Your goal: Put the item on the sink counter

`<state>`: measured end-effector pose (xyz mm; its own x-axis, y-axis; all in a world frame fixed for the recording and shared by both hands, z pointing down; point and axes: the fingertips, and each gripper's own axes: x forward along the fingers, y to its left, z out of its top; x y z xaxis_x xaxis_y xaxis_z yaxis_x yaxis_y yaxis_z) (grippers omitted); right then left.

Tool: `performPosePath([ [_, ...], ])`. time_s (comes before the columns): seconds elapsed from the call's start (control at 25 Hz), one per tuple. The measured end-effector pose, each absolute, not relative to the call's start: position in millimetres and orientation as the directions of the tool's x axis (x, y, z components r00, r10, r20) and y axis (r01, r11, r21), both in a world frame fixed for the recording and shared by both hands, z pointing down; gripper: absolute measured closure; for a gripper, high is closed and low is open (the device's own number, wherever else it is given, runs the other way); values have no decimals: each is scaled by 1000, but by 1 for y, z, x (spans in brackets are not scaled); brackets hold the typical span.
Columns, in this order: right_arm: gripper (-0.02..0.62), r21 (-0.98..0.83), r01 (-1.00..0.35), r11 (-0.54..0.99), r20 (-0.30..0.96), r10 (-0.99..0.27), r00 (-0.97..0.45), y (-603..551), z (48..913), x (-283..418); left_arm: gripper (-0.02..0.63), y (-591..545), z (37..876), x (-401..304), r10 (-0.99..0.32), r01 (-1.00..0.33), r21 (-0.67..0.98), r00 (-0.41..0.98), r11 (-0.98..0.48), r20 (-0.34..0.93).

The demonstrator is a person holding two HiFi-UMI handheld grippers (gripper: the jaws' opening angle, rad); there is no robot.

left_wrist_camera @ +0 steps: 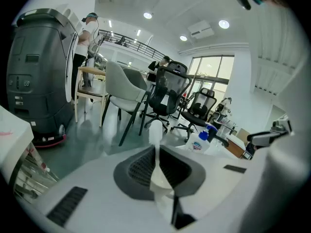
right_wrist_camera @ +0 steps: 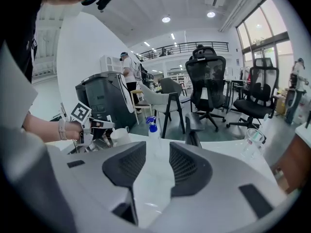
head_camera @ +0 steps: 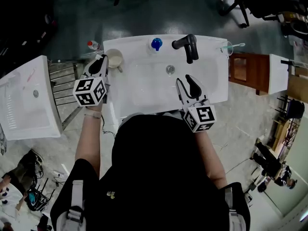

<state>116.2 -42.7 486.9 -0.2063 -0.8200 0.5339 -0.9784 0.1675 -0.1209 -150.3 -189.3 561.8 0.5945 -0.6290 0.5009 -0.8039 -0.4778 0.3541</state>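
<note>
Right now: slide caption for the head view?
Left gripper holds cream cup at sink counter corner; right gripper open above basin.

Clamped left gripper; spread right gripper.

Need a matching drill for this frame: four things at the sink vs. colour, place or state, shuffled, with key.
Things:
1. cup
2. soap bottle
3. faucet
4. glass

Matches:
A. black all over
B. blue pump top
C. clear, at the back right corner of the sink
D. clamped in the jaws of the left gripper

Pairs: 1-D, 2-B, 3-A, 4-C
</note>
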Motion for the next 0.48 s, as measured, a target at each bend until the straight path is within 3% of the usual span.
performPosePath([
  [0.48,434,-109,-986,129,542,-823,-168,-37,485,123,568,-209,570,-152,-627,-809,347,587,-474,513],
])
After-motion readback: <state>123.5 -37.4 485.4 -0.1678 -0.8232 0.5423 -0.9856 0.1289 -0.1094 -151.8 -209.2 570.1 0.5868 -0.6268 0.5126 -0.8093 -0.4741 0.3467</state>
